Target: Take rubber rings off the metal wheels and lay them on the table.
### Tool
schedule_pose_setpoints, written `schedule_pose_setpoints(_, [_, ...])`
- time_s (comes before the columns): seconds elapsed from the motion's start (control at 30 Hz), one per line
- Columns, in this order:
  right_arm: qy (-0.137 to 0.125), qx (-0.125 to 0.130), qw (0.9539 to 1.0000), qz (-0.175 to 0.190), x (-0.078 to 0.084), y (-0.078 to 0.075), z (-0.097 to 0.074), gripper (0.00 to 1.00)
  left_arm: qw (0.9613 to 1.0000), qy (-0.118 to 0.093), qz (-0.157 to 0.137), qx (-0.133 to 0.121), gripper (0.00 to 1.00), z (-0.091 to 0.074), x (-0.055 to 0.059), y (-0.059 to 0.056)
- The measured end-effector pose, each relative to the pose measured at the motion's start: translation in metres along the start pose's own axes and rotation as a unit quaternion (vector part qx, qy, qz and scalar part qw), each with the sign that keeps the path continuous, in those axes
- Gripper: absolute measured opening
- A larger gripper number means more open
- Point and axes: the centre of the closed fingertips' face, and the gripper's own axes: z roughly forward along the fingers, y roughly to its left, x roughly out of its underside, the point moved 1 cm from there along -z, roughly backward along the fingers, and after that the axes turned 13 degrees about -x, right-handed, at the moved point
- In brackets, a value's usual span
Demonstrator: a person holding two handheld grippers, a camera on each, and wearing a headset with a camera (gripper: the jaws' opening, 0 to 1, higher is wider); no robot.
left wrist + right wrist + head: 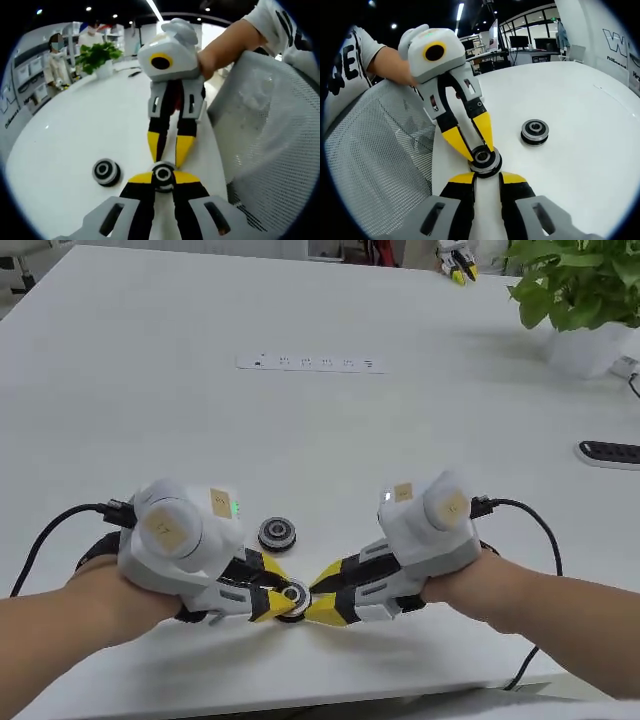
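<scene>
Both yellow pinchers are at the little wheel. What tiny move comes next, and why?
Probably the right gripper should peel the black rubber ring off the small metal wheel while the left gripper holds it. Both grippers meet on that wheel, and the ring is not yet off.

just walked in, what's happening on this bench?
A person is working two handheld grippers on one wheel near the front edge of the table. The left gripper has its jaws closed around the wheel. The right gripper meets it from the opposite side, tips at the rim; its grip is unclear. The rubber ring looks still on. A second wheel lies just beyond, untouched.
</scene>
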Motion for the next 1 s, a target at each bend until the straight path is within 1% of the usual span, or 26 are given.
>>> schedule_pose_setpoints(0.2, [0.001, -0.005, 1.0, 0.0, 0.0004, 0.0013, 0.0001, 0.1, 1.0, -0.001, 0.001, -0.002, 0.15, -0.0001, 0.0001, 0.0002])
schedule_pose_setpoints(0.27, [0.0, -0.006, 1.0, -0.001, 0.0003, 0.0019, -0.0009, 0.06, 1.0, -0.001, 0.001, -0.003, 0.15, -0.0001, 0.0001, 0.0003])
schedule_pose_setpoints(0.37, [-0.001, -0.005, 1.0, 0.002, 0.0006, 0.0015, -0.0011, 0.06, 1.0, -0.002, 0.0, -0.003, 0.15, -0.0002, 0.0002, 0.0003])
schedule_pose_setpoints(0.4, [-0.001, -0.004, 1.0, 0.001, 0.0004, 0.0013, -0.0011, 0.06, 1.0, -0.002, 0.0, -0.004, 0.15, -0.0003, 0.0002, 0.0002])
schedule_pose_setpoints(0.53, [0.001, 0.006, 1.0, -0.002, 0.0002, -0.0026, -0.0029, 0.13, 1.0, -0.003, -0.001, -0.004, 0.15, -0.0005, 0.0001, 0.0002])
schedule_pose_setpoints(0.57, [-0.002, 0.004, 1.0, -0.001, -0.0004, -0.0025, -0.0031, 0.15, 1.0, -0.003, -0.001, -0.004, 0.15, -0.0006, 0.0002, 0.0002])
schedule_pose_setpoints(0.6, [-0.012, -0.004, 0.9999, 0.002, -0.0032, 0.0004, -0.0016, 0.17, 1.0, -0.003, -0.001, -0.004, 0.15, -0.0006, 0.0002, 0.0002])
schedule_pose_setpoints(0.63, [-0.014, -0.007, 0.9999, 0.002, -0.0045, 0.0016, -0.0013, 0.2, 1.0, -0.003, -0.001, -0.004, 0.15, -0.0006, 0.0003, 0.0002])
schedule_pose_setpoints(0.73, [-0.008, -0.005, 0.9999, -0.012, -0.0075, 0.0032, 0.0009, 0.21, 1.0, -0.004, -0.001, -0.004, 0.15, -0.0007, 0.0004, 0.0002])
schedule_pose_setpoints(0.87, [-0.002, 0.001, 0.9998, -0.019, -0.0069, 0.0024, 0.0038, 0.23, 1.0, -0.005, -0.001, -0.004, 0.15, -0.0007, 0.0003, 0.0002])
schedule_pose_setpoints(0.9, [0.003, 0.006, 0.9997, -0.026, -0.0062, 0.0012, 0.0041, 0.23, 1.0, -0.005, -0.001, -0.004, 0.15, -0.0007, 0.0003, 0.0003])
schedule_pose_setpoints(1.0, [0.008, 0.008, 0.9993, -0.036, -0.0069, 0.0025, 0.0048, 0.22, 1.0, -0.006, 0.0, -0.003, 0.14, -0.0007, 0.0003, 0.0003])
